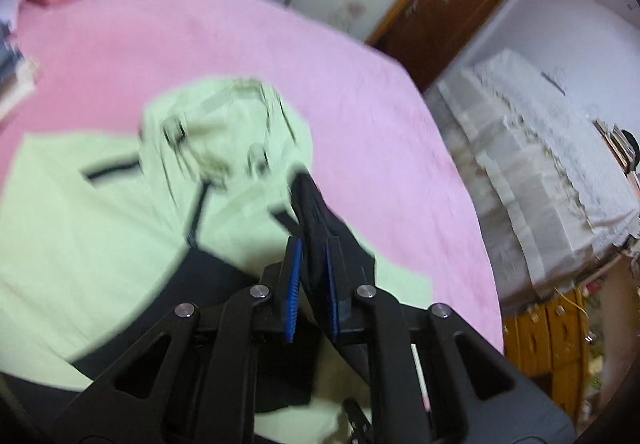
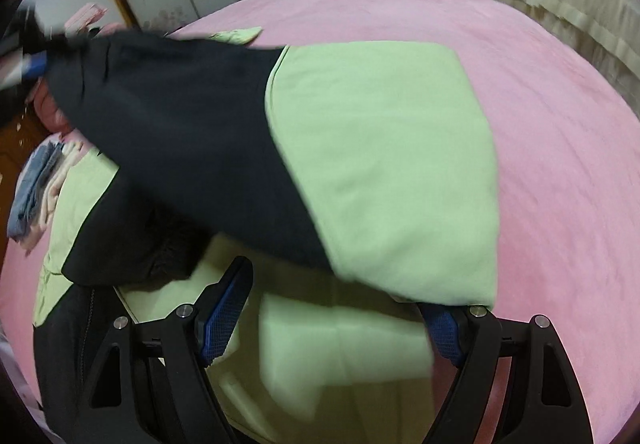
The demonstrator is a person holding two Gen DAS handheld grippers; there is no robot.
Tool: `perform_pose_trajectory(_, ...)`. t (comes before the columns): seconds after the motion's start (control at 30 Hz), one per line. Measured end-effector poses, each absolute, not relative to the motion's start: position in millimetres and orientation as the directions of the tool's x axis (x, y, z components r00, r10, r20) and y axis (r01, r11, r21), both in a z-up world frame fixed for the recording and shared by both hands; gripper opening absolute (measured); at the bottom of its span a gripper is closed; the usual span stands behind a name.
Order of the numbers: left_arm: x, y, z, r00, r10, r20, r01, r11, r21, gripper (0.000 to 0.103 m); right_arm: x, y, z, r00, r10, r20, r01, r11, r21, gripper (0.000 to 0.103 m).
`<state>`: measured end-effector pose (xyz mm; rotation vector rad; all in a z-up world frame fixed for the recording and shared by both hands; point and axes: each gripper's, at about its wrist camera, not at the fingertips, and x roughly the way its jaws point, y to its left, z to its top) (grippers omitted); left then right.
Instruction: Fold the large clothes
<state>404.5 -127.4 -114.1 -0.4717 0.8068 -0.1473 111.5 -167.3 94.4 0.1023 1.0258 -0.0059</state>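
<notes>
Left wrist view shows the left gripper [image 1: 312, 264] with its blue pads [image 1: 294, 284] nipped together on a dark fold of the jacket [image 1: 100, 228], a green and black garment lying across the pink bedsheet [image 1: 352, 92]. The pinch sits on the black sleeve [image 1: 316, 204], which runs up and away from the jaws, so the grip looks meant to carry that sleeve over the body of the garment. The hood with its drawcords lies crumpled at the far end of the green panel, and the picture is smeared, so finer detail there is unclear.

From the right wrist view, the black sleeve [image 2: 180, 132] stretches in the air across the green back panel towards the upper left, where a blur of blue suggests the other tool. The right gripper [image 2: 332, 324] stands with its jaws wide apart, holding nothing; its far finger [image 2: 444, 328] is partly tucked under the green hem. I judge it is placed low at the hem to pin or take that edge while the sleeve is folded inward
</notes>
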Motion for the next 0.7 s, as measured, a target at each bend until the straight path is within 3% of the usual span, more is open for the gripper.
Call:
perform_pose_trajectory(0.17,399,-73,-100,0.747,-0.180,-0.640,-0.145,0.895,-0.421,0.002,110,-179,91,0.514,0.029,-0.857,0.085,0.993,0.085,0.081)
perform_pose_trajectory(0.3,410,-39,-145,0.607,-0.307,-0.733,-0.219,0.822,-0.525,0.002,108,-187,93,0.502,0.022,-0.865,0.068,0.996,0.065,0.081)
perform_pose_trajectory(0.47,408,-39,-199,0.466,-0.420,-0.779,-0.302,0.752,-0.586,0.004,104,-197,94,0.486,0.022,-0.874,0.042,0.998,0.048,0.081)
perform_pose_trajectory(0.53,408,-47,-223,0.400,-0.449,-0.799,-0.330,0.743,-0.583,0.009,104,-198,93,0.482,0.023,-0.876,0.045,0.998,0.051,0.081)
perform_pose_trajectory(0.6,406,-62,-245,0.349,-0.461,-0.816,-0.350,0.744,-0.570,0.027,109,-185,94,0.482,0.024,-0.876,0.053,0.997,0.056,0.081)
perform_pose_trajectory(0.7,404,-72,-269,0.324,-0.483,-0.813,-0.376,0.723,-0.579,0.037,113,-184,96,0.485,0.025,-0.874,0.067,0.996,0.066,0.081)
